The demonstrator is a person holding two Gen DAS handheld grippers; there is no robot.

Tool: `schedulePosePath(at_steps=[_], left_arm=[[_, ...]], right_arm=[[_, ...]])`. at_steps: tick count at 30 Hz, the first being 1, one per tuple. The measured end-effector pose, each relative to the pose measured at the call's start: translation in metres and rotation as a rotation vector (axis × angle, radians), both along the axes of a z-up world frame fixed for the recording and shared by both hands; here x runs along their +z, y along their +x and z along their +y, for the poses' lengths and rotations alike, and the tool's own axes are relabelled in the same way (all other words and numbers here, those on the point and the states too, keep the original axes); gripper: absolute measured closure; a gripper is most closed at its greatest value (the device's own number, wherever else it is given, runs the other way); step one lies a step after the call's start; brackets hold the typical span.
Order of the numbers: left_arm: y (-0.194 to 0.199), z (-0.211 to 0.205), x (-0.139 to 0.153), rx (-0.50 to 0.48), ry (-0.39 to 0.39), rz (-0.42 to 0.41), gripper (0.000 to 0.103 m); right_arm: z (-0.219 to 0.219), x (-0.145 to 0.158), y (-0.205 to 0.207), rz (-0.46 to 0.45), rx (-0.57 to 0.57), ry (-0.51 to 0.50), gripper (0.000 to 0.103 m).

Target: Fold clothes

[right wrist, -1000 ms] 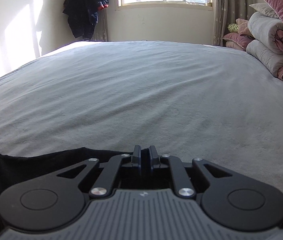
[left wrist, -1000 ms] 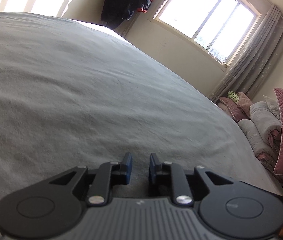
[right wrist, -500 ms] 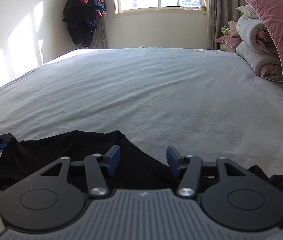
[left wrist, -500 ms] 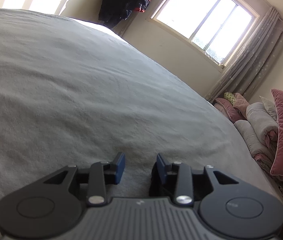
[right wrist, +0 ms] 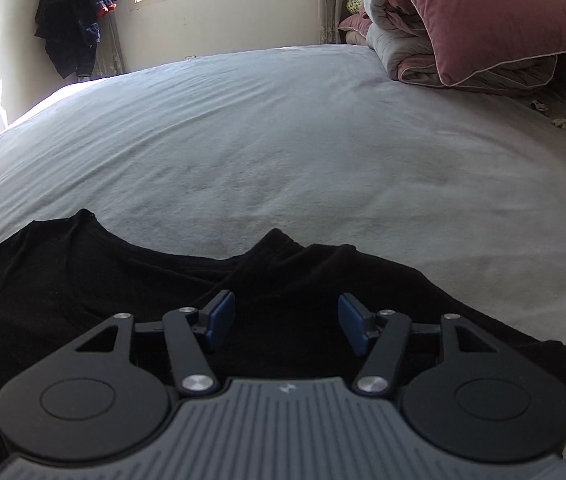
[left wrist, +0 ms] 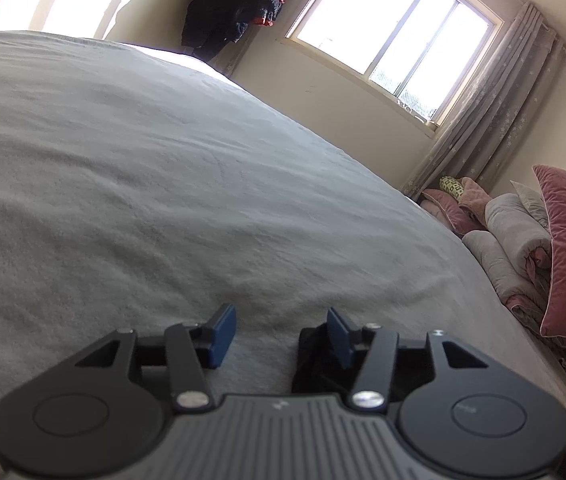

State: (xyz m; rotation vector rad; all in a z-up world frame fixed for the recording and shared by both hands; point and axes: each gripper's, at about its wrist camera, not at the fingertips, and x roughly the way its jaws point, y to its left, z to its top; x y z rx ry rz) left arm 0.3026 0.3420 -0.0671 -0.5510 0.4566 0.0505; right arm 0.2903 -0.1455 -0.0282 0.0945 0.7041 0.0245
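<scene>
A black T-shirt [right wrist: 95, 280] lies flat on the grey bed [right wrist: 283, 140], its neckline toward the far side, one side folded over. My right gripper [right wrist: 285, 322] hovers over the shirt near the collar; its jaws are opening and nothing is pinched between the blue pads. In the left wrist view only a small black edge of the shirt [left wrist: 315, 360] shows under the right finger. My left gripper [left wrist: 281, 338] sits low over the bed [left wrist: 163, 180], jaws opening, with bare sheet between the pads.
Rolled grey quilts and pink pillows [right wrist: 463, 32] are stacked at the bed's right end, also seen as a pile [left wrist: 531, 248] in the left wrist view. A dark jacket [right wrist: 75, 20] hangs by the window [left wrist: 395, 28]. Small scraps [right wrist: 539, 106] lie near the pillows.
Both grippers went from shut to open. The right gripper let go of the shirt and drew back rightward, so more of the shirt shows. The left gripper stayed in place.
</scene>
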Motion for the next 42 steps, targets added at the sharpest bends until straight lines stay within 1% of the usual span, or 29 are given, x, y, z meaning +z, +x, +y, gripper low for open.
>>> schedulePosePath(at_steps=[2,3,5,7,9,10,13,15,16,17,20,22,23,25,28,31,32,34,36,39,41,42], left_arm=[[-0.001,0.000,0.000,-0.002,-0.002,-0.002,0.050],[-0.001,0.000,0.000,-0.002,-0.004,-0.003,0.049],[-0.002,0.001,-0.001,-0.003,-0.008,-0.005,0.049],[-0.003,0.002,-0.002,-0.003,-0.014,-0.008,0.049],[-0.004,0.002,-0.003,-0.003,-0.016,-0.010,0.049],[-0.004,0.000,-0.002,-0.002,-0.002,-0.004,0.049],[0.003,-0.013,0.005,-0.006,0.082,0.036,0.047],[0.010,-0.029,0.016,-0.018,0.181,0.092,0.038],[0.014,-0.040,0.023,-0.013,0.234,0.122,0.037],[0.016,-0.049,0.031,-0.011,0.256,0.126,0.037],[0.016,-0.080,0.056,-0.077,0.220,0.056,0.037],[0.020,-0.113,0.071,-0.161,0.208,0.026,0.035],[0.025,-0.131,0.075,-0.218,0.205,0.027,0.035],[0.036,-0.168,0.082,-0.337,0.184,0.041,0.035],[0.056,-0.227,0.078,-0.526,0.141,0.088,0.035],[0.073,-0.278,0.065,-0.675,0.113,0.148,0.038],[0.078,-0.292,0.060,-0.707,0.098,0.167,0.043],[0.086,-0.316,0.051,-0.761,0.061,0.209,0.046],[0.095,-0.333,0.041,-0.797,0.007,0.255,0.055],[0.108,-0.349,0.030,-0.813,-0.071,0.311,0.056],[0.112,-0.356,0.026,-0.817,-0.088,0.335,0.057],[0.114,-0.358,0.024,-0.823,-0.097,0.351,0.060]], right_arm=[[-0.017,-0.003,-0.006,-0.017,-0.046,0.025,0.035],[-0.022,-0.004,-0.006,-0.003,-0.052,0.016,0.035],[-0.032,0.001,-0.004,0.016,-0.023,-0.001,0.035],[-0.050,0.011,-0.009,-0.013,-0.022,0.014,0.034],[-0.072,0.019,-0.015,-0.028,-0.014,0.011,0.027],[-0.084,0.021,-0.018,-0.032,-0.024,0.004,0.027],[-0.120,0.021,-0.025,-0.022,-0.074,0.021,0.027],[-0.140,0.017,-0.028,-0.005,-0.092,0.065,0.027],[-0.147,0.015,-0.030,0.001,-0.099,0.080,0.027],[-0.152,0.014,-0.032,0.008,-0.103,0.082,0.027],[-0.154,0.012,-0.037,0.021,-0.108,0.011,0.027],[-0.153,0.011,-0.040,0.029,-0.100,-0.042,0.027],[-0.153,0.010,-0.041,0.036,-0.090,-0.062,0.027],[-0.153,0.007,-0.044,0.056,-0.075,-0.102,0.027],[-0.152,0.004,-0.047,0.076,-0.054,-0.150,0.027],[-0.155,0.002,-0.048,0.085,-0.040,-0.133,0.027],[-0.155,0.002,-0.048,0.089,-0.035,-0.128,0.027],[-0.156,0.001,-0.049,0.096,-0.025,-0.119,0.029],[-0.155,0.000,-0.048,0.105,-0.018,-0.115,0.031],[-0.154,0.000,-0.048,0.112,0.000,-0.111,0.033],[-0.154,0.000,-0.048,0.113,0.010,-0.104,0.035],[-0.154,-0.001,-0.048,0.114,0.011,-0.102,0.037]])
